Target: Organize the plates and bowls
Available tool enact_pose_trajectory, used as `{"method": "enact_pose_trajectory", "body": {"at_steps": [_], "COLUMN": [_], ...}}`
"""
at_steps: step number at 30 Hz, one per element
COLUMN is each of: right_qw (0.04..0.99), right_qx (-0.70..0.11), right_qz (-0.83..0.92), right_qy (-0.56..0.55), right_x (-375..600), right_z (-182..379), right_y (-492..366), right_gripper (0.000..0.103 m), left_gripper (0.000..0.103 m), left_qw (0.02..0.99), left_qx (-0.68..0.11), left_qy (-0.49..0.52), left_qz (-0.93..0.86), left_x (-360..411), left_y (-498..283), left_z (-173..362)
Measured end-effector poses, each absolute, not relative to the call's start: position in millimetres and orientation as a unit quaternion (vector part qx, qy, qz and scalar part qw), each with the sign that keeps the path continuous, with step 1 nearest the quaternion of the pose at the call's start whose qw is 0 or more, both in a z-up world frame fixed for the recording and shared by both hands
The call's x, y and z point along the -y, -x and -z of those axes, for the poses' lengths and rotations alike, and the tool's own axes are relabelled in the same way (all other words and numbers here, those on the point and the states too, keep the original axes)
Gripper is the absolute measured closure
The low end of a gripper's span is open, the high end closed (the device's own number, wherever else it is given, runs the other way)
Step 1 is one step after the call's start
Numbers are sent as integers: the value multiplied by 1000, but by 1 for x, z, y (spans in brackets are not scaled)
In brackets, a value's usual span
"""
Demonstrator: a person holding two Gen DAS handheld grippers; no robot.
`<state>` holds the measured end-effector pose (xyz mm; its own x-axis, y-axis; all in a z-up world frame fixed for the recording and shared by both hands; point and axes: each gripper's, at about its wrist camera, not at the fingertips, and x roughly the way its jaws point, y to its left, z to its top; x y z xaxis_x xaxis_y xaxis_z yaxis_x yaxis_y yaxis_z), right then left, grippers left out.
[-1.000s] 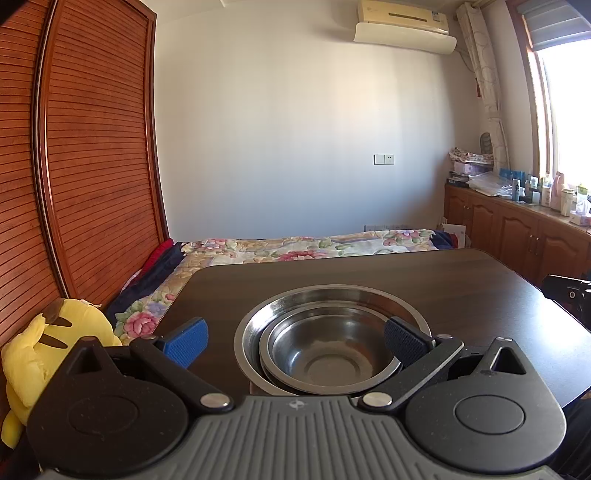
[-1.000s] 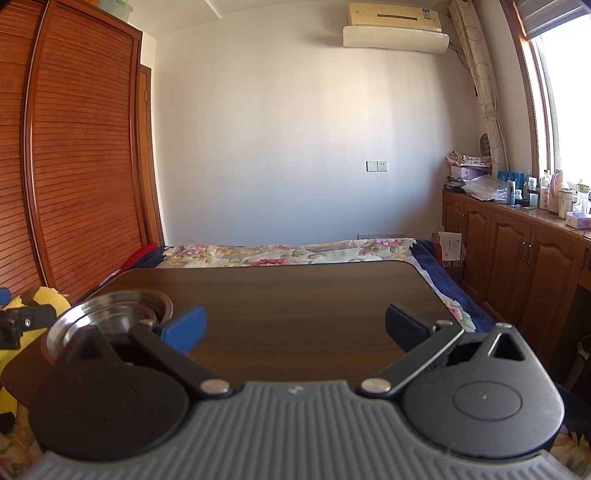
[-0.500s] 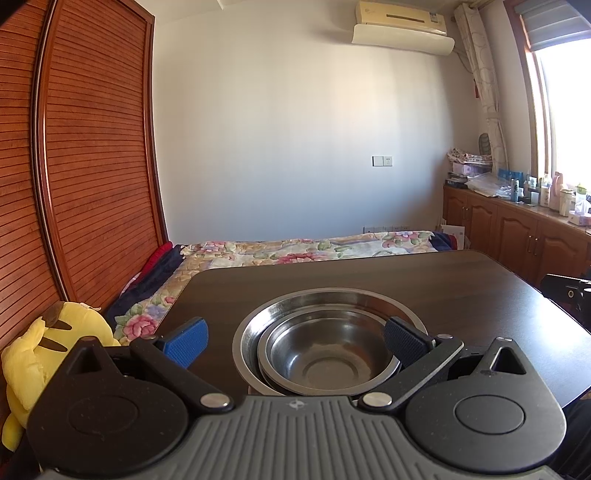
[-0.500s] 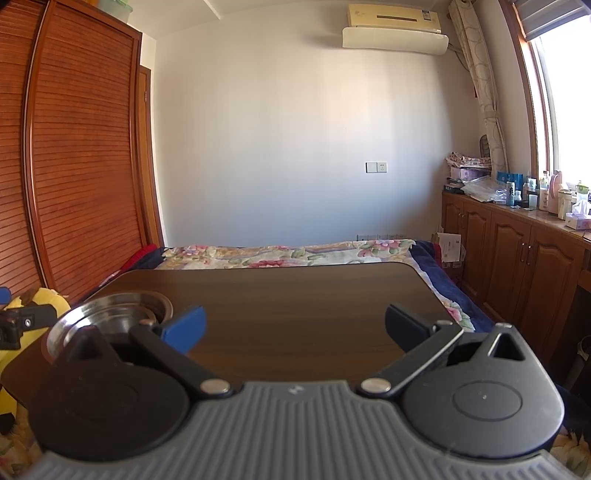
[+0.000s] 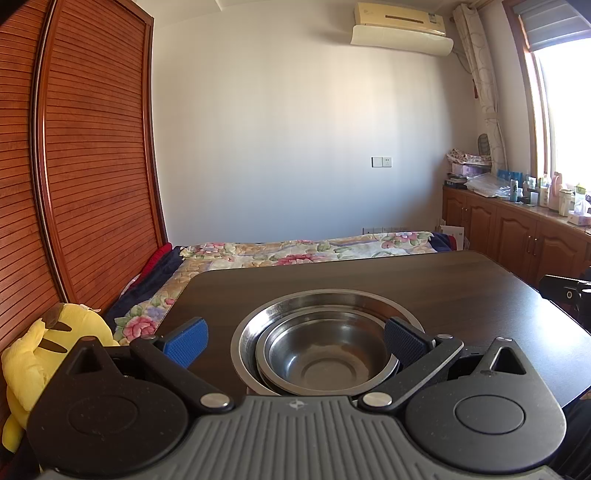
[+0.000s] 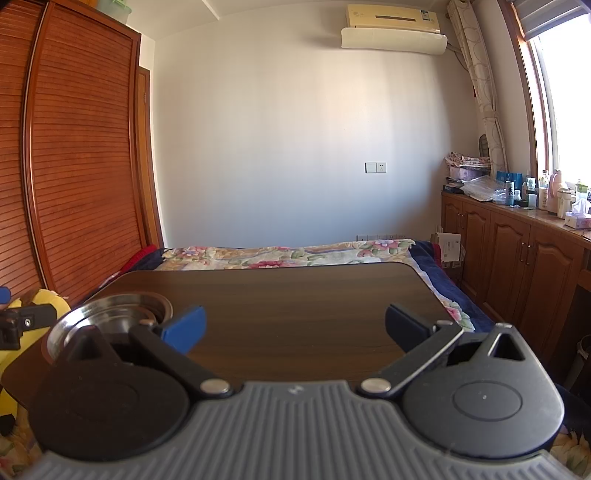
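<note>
dark table [image 5: 461, 291]; nested steel bowls [image 5: 325, 354]

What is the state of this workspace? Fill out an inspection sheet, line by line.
Surface: dark wood table, mostly bare.
Job's things: a smaller steel bowl nested inside a larger steel bowl, near the table's left front corner. No plates seen.
Clutter: nothing seen on the table.
Grippers: left gripper open, held just in front of the nested bowls, gripping nothing; right gripper open over bare table, empty.
Cables: nothing seen.
Surroundings: bed with floral quilt behind the table; yellow plush toy at left; slatted wooden wardrobe; cabinet counter crowded with bottles under the window; air conditioner on the wall.
</note>
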<state>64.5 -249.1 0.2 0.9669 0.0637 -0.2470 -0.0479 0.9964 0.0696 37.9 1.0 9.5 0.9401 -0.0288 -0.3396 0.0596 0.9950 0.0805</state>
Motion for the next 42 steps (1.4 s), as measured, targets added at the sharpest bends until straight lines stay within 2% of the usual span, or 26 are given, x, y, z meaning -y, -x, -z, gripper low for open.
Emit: {"method": "enact_pose_trajectory", "body": {"at_steps": [42], "right_qw": [991], "right_qx": [-125], "right_qz": [-28], "right_qy": [-31], "right_x": [247], "right_z": [2], "right_y": [-63], "right_gripper": [0], "left_gripper": [0], "left_qw": [984], "left_qx": [-171], "left_qy": [-45], "left_qz": [23], "left_x": [2], "left_y": [-38], "left_z": [-9]}}
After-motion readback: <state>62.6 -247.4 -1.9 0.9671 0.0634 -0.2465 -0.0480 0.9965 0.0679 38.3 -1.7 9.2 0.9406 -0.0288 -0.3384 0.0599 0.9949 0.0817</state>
